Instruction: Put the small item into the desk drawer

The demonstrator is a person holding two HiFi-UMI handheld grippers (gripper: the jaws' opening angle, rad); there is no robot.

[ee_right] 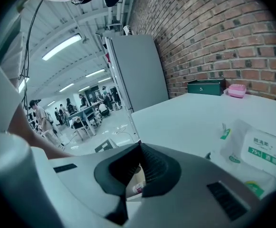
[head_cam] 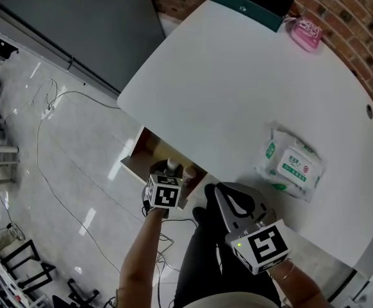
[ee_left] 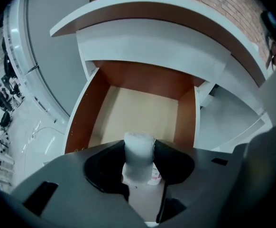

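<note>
A small white bottle (head_cam: 172, 166) with a pale cap stands upright between the jaws of my left gripper (head_cam: 174, 171), which is shut on it. In the left gripper view the bottle (ee_left: 139, 161) hangs just above the front of the open wooden drawer (ee_left: 140, 110), whose pale floor shows nothing else on it. The drawer (head_cam: 147, 147) sticks out from under the white desk (head_cam: 238, 88). My right gripper (head_cam: 227, 199) hovers at the desk's near edge, right of the drawer; its jaws meet at the tip with nothing held (ee_right: 138, 151).
On the desk near my right gripper lies a pack of wet wipes (head_cam: 291, 166). At the far edge by the brick wall sit a dark green box (head_cam: 247, 4) and a pink case (head_cam: 307, 32). Cables trail over the glossy floor (head_cam: 58, 146).
</note>
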